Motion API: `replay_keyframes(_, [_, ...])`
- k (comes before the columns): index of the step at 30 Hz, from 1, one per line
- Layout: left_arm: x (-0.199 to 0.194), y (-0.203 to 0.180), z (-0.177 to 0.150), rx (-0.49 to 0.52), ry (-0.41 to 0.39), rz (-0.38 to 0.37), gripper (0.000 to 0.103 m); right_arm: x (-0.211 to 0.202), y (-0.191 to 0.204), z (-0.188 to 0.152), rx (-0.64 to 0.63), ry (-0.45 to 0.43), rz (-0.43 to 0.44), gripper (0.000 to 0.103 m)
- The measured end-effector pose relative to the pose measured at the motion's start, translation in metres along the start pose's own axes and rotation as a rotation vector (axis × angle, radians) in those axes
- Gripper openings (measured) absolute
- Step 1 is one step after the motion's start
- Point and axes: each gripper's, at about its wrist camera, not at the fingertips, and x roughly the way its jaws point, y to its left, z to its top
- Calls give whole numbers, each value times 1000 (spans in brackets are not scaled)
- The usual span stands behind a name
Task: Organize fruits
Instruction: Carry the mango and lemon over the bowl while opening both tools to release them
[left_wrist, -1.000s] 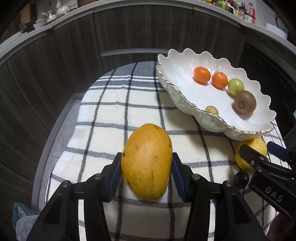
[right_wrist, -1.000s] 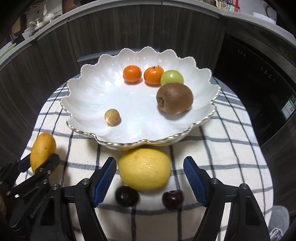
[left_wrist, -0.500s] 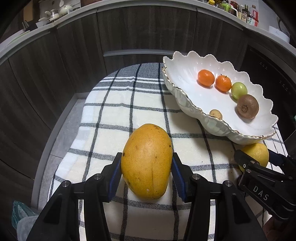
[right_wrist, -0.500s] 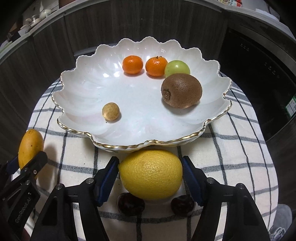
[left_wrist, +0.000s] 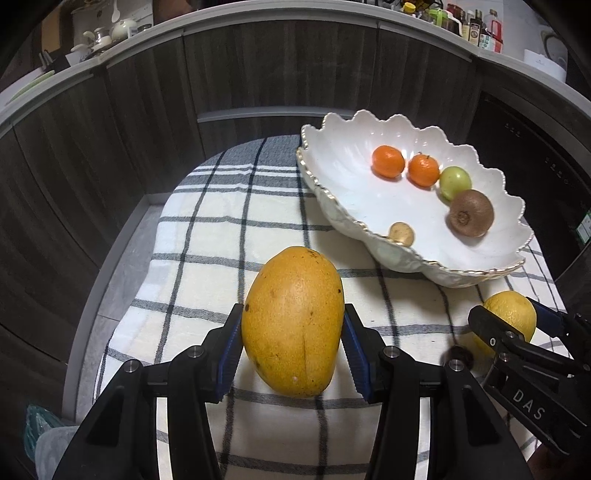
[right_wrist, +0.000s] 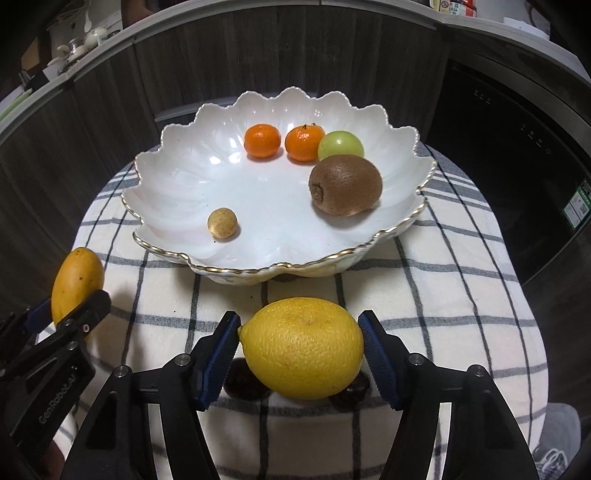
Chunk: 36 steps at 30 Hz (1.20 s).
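Note:
My left gripper is shut on a yellow-orange mango and holds it above the checked cloth. My right gripper is shut on a yellow lemon, lifted off the cloth. The lemon and the right gripper also show at the right of the left wrist view. The mango and the left gripper show at the left of the right wrist view. A white scalloped bowl holds two tangerines, a green fruit, a kiwi and a small tan fruit.
Two dark cherries lie on the checked cloth under the lemon. The cloth covers a small round table; dark cabinet fronts curve close behind. A dark appliance front stands at the right.
My right gripper has closed on the lemon and lifted it off the cloth, uncovering the cherries. My left gripper has raised the mango and both have drawn slightly back from the bowl.

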Motion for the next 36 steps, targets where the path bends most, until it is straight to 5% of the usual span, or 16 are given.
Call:
replay_keyframes(21, [-41, -27, 45, 20, -114, -57, 50, -73, -17, 32, -18, -165, 16, 66])
replay_keyframes(36, [-3, -45, 111, 67, -147, -83, 50, -50, -26, 103, -46, -223, 25, 66])
